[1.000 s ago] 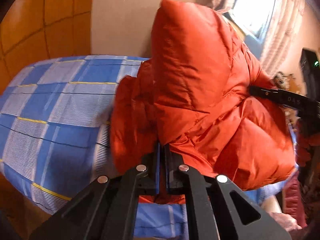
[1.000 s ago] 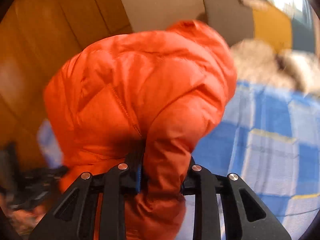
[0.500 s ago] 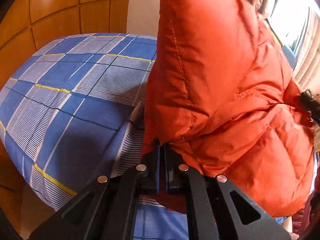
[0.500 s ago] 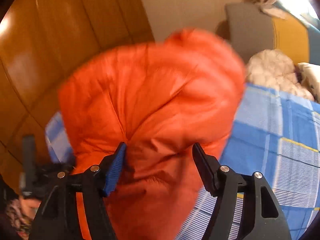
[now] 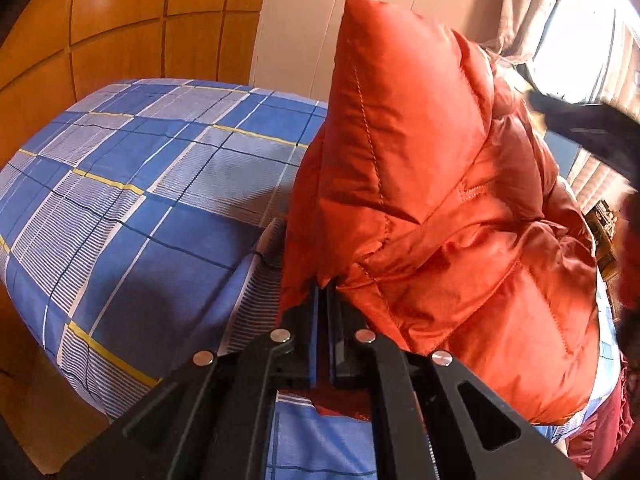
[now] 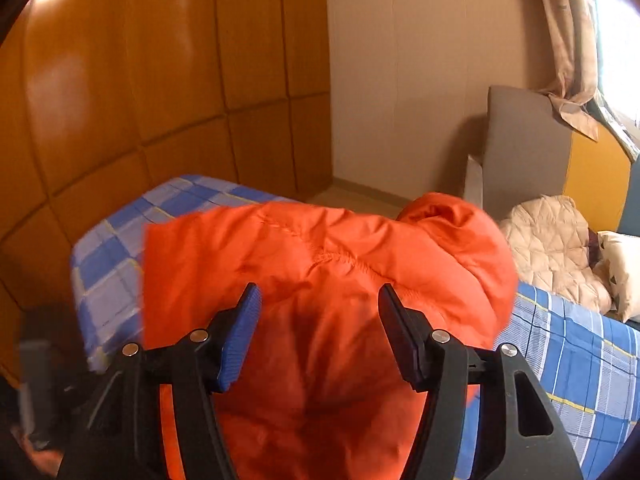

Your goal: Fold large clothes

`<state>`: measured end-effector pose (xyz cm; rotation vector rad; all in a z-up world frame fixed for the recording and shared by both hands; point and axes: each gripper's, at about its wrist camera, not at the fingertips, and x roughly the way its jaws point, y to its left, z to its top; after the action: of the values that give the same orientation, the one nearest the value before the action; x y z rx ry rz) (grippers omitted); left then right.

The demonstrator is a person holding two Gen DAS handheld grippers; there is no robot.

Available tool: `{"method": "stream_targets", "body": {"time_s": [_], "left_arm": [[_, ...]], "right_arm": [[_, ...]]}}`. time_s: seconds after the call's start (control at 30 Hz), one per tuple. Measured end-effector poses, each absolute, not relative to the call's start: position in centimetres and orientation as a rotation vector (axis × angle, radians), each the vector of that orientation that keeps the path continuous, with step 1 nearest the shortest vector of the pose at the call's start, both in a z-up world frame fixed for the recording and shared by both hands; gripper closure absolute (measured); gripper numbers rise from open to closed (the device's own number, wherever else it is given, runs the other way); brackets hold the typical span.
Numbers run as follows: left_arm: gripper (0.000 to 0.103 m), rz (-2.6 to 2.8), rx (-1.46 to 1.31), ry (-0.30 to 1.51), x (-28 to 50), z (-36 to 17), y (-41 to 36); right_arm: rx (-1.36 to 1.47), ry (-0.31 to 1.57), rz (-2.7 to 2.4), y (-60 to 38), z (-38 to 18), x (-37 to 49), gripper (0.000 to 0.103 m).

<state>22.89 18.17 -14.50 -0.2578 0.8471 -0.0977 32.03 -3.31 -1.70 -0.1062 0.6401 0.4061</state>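
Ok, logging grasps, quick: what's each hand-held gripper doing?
Left hand-held gripper: shut on the orange jacket.
Right hand-held gripper: open, holding nothing.

Left gripper (image 5: 322, 300) pinched tight on orange puffer jacket (image 5: 432, 208); right gripper (image 6: 320, 312) spread wide, jaws apart over it.

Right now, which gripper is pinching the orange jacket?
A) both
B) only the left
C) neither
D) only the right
B: the left gripper is shut on a fold of the jacket, while the right gripper stands wide open with the fabric loose between its fingers.
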Motion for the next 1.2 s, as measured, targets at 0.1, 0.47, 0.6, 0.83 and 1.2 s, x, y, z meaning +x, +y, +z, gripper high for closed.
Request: {"method": "stream_targets", "body": {"time_s": [0.1,0.47,0.6,0.83,1.2], "left_arm": [[0.101,-0.092,-0.242,0.857,23.4,-14.6,18.0],[0.101,-0.055,-0.113,0.895,27.0,-15.3,16.1],[0.101,-0.052,-0.107,0.899,26.8,-15.7,15.8],[0.101,-0.083,-0.184,0.893,25.3,-15.5,16.8],[0.101,-0.093,-0.194,0.875,23.7,-14.5,17.0]], "right_arm": [[-0.153,0.684,0.326,-2.3,-3.7,34.4,0.042],[-0.086,0.863,0.221,-3.2,-11.4,40.3,0.042],[-0.114,0.861,0.216,-2.9,-11.7,40.1,0.042],[-0.129,0.805,0.236,-3.6,-9.1,36.7,0.042],[-0.07,0.779,0.316,-4.3,-6.6,28.2,0.042]]}}
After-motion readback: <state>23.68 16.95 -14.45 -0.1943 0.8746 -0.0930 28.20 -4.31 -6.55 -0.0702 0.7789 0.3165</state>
